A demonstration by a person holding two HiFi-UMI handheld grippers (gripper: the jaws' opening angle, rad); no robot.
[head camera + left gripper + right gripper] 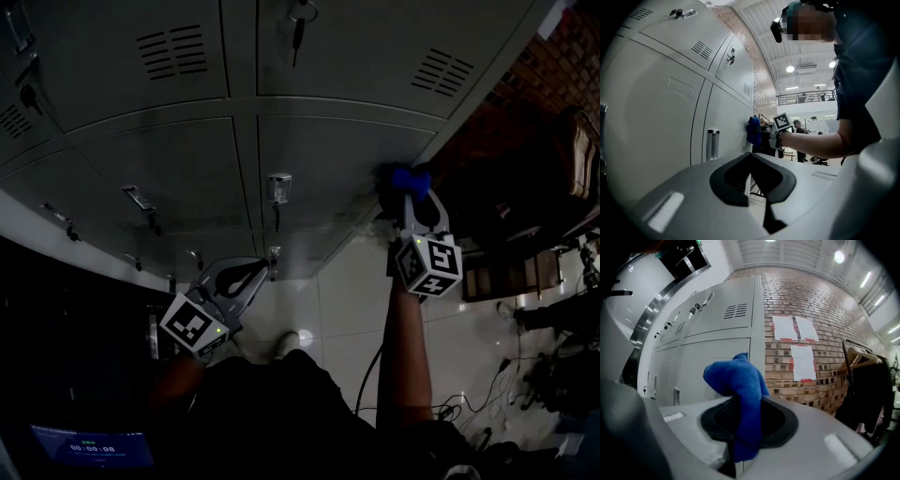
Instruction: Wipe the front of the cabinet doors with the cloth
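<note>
We face grey cabinet doors [328,159] filling 12 o'clock in head view, w/ brick wall [553,66] at 2. L gripper [261,269], approx 8 o'clock, has jaws pinched together, nothing betw. R gripper [745,414], 2 o'clock, clamps blue cloth [736,376], pressed vs a door's rt edge.

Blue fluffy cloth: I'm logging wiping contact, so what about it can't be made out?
- Whether the blue fluffy cloth touches the grey metal cabinet door: head view, too dark.
- Same: left gripper view, too small.
- Its clamped middle: right gripper view, hidden inside the right gripper.
</note>
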